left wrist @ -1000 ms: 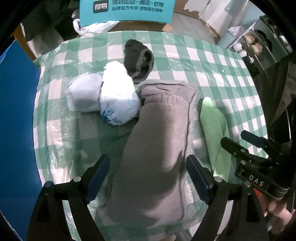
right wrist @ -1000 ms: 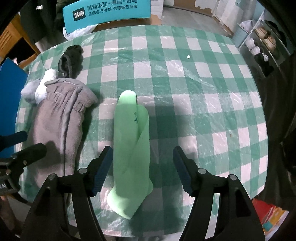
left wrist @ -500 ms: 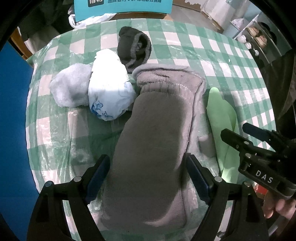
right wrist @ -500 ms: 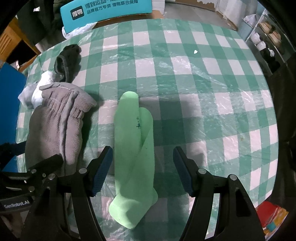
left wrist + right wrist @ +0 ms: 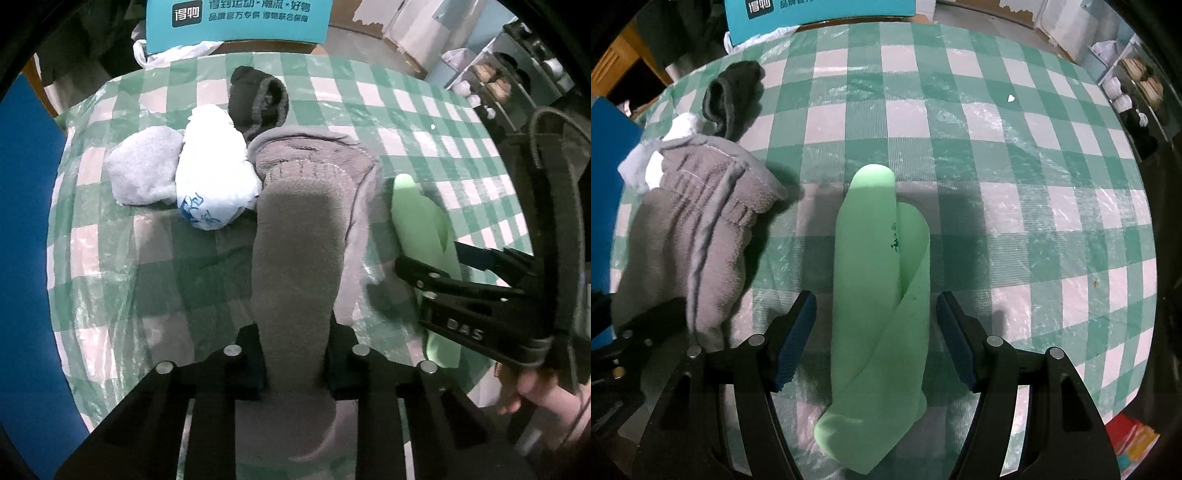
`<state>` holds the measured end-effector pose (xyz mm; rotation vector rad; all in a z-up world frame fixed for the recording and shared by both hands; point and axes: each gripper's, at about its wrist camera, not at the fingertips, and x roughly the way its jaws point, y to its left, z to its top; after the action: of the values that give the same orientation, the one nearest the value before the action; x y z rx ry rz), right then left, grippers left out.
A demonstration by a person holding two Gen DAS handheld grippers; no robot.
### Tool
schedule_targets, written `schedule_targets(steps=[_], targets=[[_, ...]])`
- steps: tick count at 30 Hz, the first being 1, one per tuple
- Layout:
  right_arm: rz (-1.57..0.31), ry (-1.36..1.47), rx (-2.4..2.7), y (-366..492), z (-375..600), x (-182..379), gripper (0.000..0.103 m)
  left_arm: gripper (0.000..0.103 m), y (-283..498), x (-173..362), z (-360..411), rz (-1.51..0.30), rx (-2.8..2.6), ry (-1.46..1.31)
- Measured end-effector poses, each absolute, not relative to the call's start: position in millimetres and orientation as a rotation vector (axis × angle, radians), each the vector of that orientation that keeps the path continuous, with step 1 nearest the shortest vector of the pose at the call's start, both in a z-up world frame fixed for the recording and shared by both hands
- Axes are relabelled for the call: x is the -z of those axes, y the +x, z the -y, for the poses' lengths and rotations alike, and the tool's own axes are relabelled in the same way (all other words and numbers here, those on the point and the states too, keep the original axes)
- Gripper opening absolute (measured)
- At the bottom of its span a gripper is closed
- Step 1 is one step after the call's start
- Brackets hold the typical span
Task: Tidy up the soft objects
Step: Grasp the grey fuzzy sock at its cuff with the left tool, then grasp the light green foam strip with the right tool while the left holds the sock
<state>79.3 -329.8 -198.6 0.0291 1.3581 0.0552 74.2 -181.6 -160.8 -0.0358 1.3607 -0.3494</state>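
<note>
Table [image 5: 997, 155] w/ green-white check cloth under clear plastic carries everything. Left gripper [image 5: 293, 354] has just been closing; its jaws now pinch the near end of the grey fleece mitten [image 5: 299, 236], which bunches up into a ridge between the pads. Mitten's cuff end points to the far edge, lying near the table's left side. Right gripper [image 5: 875, 339] hangs w/ jaws wide, straddling the light green folded cloth [image 5: 879, 295] at its near half; pads stand clear of it on both sides, not touching. Green cloth lies lengthwise toward the far edge, about mid-table, just right of the mitten. Beyond the mitten's cuff: white bundle w/ blue print [image 5: 212, 177], pale grey sock ball [image 5: 142, 173] touching it at left, dark rolled sock [image 5: 260, 99] farther back. Teal box [image 5: 236, 18] sits past the far edge.
</note>
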Motion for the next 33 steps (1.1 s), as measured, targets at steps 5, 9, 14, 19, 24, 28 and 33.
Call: schedule_targets(steps=[5, 9, 14, 19, 24, 28, 33], targets=[[-1.334, 0.003, -0.05, 76, 325, 202, 0.066, 0.02, 68, 158, 179, -1.347, 0.391, -0.052], [-1.302, 0.018, -0.031, 76, 323, 202, 0.037, 0.02, 62, 155, 178, -1.344, 0.418, -0.043], [-1.3, 0.048, -0.06, 71, 325, 200, 0.012, 0.02, 57, 147, 178, -1.315, 0.423, -0.009], [-1.31, 0.097, -0.081, 70, 332, 196, 0.01, 0.02, 56, 139, 174, -1.288, 0.416, -0.002], [-1.288, 0.108, -0.102, 63, 341, 179, 0.009, 0.02, 54, 126, 168, -1.255, 0.407, -0.009], [-1.268, 0.115, -0.118, 61, 341, 165, 0.009, 0.02, 53, 114, 165, -1.225, 0.396, 0.001], [-1.237, 0.102, -0.136, 47, 337, 144, 0.009, 0.02, 51, 101, 160, -1.197, 0.382, 0.015]])
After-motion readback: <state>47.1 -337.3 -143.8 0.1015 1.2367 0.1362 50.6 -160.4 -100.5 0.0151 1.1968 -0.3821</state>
